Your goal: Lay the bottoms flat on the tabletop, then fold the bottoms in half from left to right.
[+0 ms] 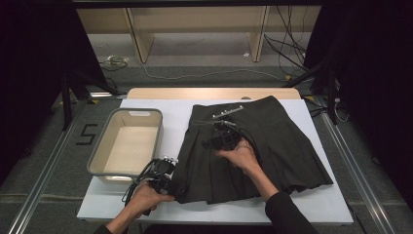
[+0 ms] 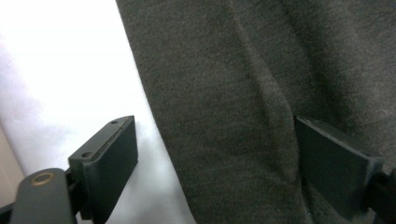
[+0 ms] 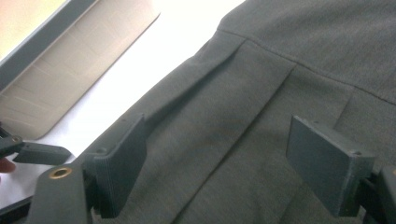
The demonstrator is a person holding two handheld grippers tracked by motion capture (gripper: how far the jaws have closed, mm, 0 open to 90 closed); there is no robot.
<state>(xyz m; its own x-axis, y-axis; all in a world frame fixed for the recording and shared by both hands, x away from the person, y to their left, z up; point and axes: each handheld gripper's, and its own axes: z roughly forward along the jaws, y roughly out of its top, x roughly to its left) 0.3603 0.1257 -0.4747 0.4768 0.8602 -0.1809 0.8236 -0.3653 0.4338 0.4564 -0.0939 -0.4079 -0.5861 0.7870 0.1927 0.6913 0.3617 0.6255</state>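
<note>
A shallow grey plastic bin with a pale inside (image 1: 97, 151) stands at the table's left, just beside a dark grey pleated wool skirt (image 1: 272, 146) spread flat on the white table sheet (image 1: 331, 204). The left gripper (image 1: 168, 168) sits at the skirt's near left hem, jaws apart, one over the cloth and one over bare sheet, gripping nothing. The right gripper (image 1: 225, 127) hovers over the pleats below the waistband, its jaws likewise wide and empty. A clean fold likely calls for pinching a single edge squarely, keeping pleats flat.
</note>
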